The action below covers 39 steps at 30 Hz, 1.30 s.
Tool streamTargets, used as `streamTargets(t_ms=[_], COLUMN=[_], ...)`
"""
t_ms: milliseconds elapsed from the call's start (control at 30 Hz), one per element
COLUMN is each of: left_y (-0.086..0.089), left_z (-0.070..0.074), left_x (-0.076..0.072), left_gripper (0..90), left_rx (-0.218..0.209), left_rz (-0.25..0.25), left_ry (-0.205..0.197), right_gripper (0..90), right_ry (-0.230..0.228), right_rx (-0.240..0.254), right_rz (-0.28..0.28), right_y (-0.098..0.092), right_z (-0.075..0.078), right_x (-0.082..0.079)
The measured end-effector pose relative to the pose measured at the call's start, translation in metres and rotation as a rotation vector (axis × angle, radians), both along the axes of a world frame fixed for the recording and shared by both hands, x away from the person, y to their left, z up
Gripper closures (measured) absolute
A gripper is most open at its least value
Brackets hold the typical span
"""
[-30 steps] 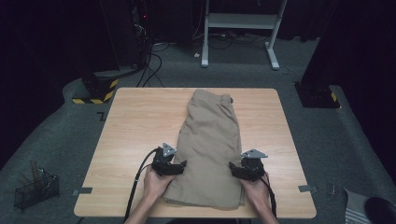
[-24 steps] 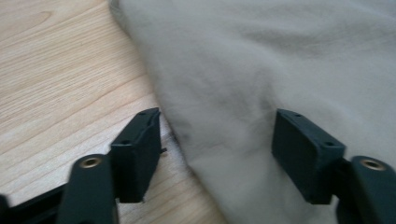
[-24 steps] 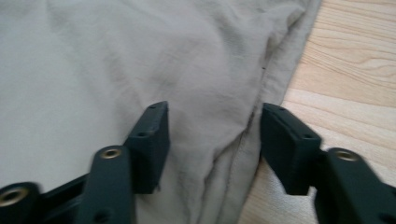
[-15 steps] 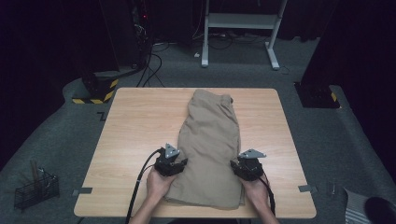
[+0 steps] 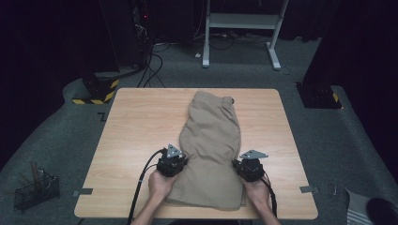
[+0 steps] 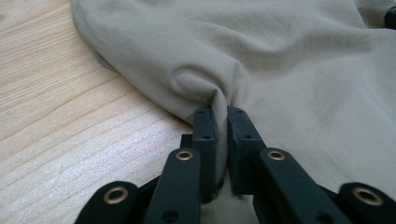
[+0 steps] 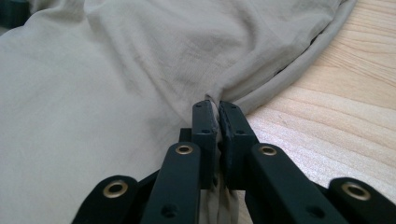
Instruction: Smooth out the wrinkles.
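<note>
Since a second ago both pairs of jaws have been closing on the cloth, while the hands themselves have kept their places at the near end of the table (image 5: 141, 117). In the earlier high view the jaws stood wide at the two edges of the trousers; now they are pinched together.

The left gripper (image 6: 222, 121) has its two black jaws drawn almost together, with a fold of the beige trousers (image 6: 289, 70) squeezed up between the pads; the fabric puckers into a small ridge just ahead of the fingertips. This pinch sits at the left edge of the garment, right where the cloth meets the bare wood.

The right gripper (image 7: 214, 114) is clenched the same way, its jaws nearly touching and a thin fold of the trousers (image 7: 116, 79) caught between them. The grip is just inside the right edge, close to the rolled hem that runs off along the wood.

In the high view the trousers (image 5: 213, 140) lie folded lengthways down the middle of the table, waistband at the far end, wider part at the near end. The left gripper (image 5: 178, 161) and right gripper (image 5: 239, 166) sit on opposite sides of the near part, each held by a hand coming in from the bottom edge, cables trailing back toward the person.
</note>
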<state>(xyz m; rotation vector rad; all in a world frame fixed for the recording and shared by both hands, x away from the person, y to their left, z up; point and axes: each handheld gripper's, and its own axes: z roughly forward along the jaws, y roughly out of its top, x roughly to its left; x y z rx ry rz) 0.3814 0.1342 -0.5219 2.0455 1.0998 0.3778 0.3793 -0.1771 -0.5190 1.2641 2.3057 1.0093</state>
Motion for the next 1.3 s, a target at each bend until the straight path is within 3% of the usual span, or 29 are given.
streamTargets(t_ms=[167, 367, 700, 1067, 1300], left_y=[0.007, 0.011, 0.019, 0.022, 0.024], left_z=[0.0, 0.004, 0.016, 0.038, 0.041], left_x=[0.003, 0.0, -0.005, -0.012, -0.015], left_gripper=[85.8, 86.2, 86.5, 86.5, 86.5], left_rx=[-0.041, -0.084, -0.171, -0.208, -0.222], left_rz=[-0.013, -0.026, -0.039, -0.055, -0.051], left_ry=[0.02, 0.011, -0.005, -0.073, -0.09], right_gripper=[87.6, 87.9, 88.1, 88.1, 88.1], right_ry=[-0.002, -0.032, -0.095, -0.169, -0.206], right_rx=[0.003, -0.013, 0.039, 0.055, 0.048], right_rz=[0.011, 0.019, 0.026, 0.044, 0.051], right_y=[-0.002, -0.005, -0.017, -0.021, -0.02], right_z=[0.0, 0.003, 0.017, 0.037, 0.044], right_x=[0.001, -0.003, -0.016, -0.025, -0.03])
